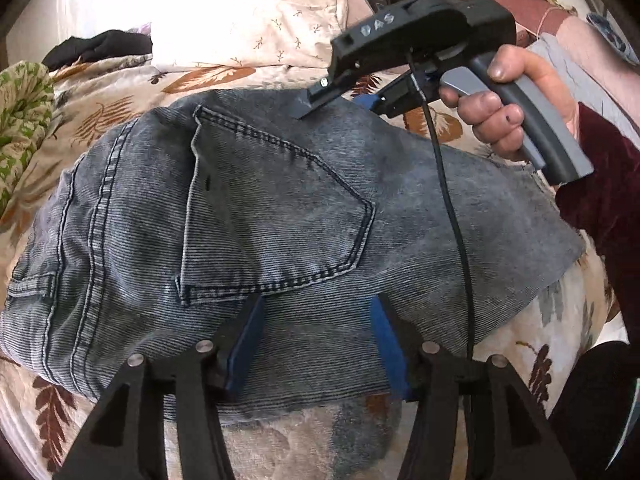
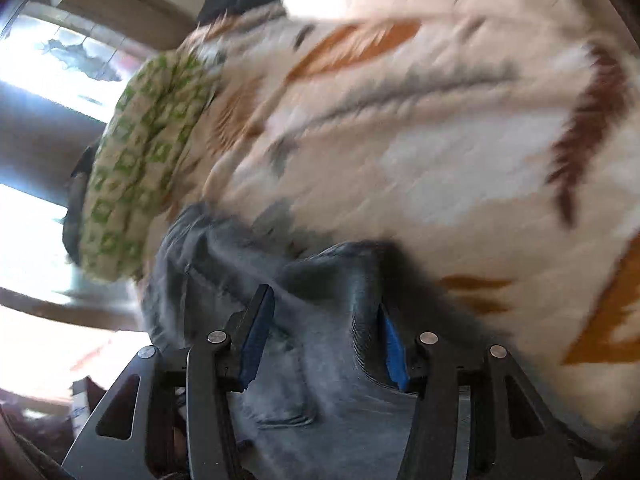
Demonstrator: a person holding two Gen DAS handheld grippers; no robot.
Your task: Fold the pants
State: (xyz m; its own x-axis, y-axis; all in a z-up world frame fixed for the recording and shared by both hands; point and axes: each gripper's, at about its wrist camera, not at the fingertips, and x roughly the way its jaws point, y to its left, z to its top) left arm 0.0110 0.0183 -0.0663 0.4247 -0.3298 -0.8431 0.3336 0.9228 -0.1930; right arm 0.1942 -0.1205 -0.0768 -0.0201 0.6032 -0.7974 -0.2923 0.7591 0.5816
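The left gripper (image 1: 316, 344) hangs low over the near edge of the jeans (image 1: 248, 216), tipped down at them. Its two blue pads (image 1: 244, 348) stand apart, and the denim lies flat under them with nothing pinched. The jeans are spread on a bedspread (image 1: 500, 364) with brown and orange leaves, seat side up, so the back pocket (image 1: 272, 216) shows right in front of this gripper. They look folded into a thick bundle already, but the layers under the top one are hidden. Across the jeans, at their far edge, a hand (image 1: 492, 116) holds the right gripper (image 1: 344, 102). From the right wrist view (very blurry) its fingers are partly spread with a raised fold of denim (image 2: 332, 280) between them; whether the pads press on that fold cannot be told. A green-patterned cloth (image 2: 136, 168) lies bunched past the end of the jeans, and a pale pillow (image 1: 248, 20) and a dark garment (image 1: 100, 46) sit farther back. To do this step well, each gripper should probably bite the whole thickness of the edge, not just the top layer. Both hands should lift and carry together, so the fold stays straight. The dangling black cable (image 1: 448, 200) lies across the jeans and could get caught in the fold.
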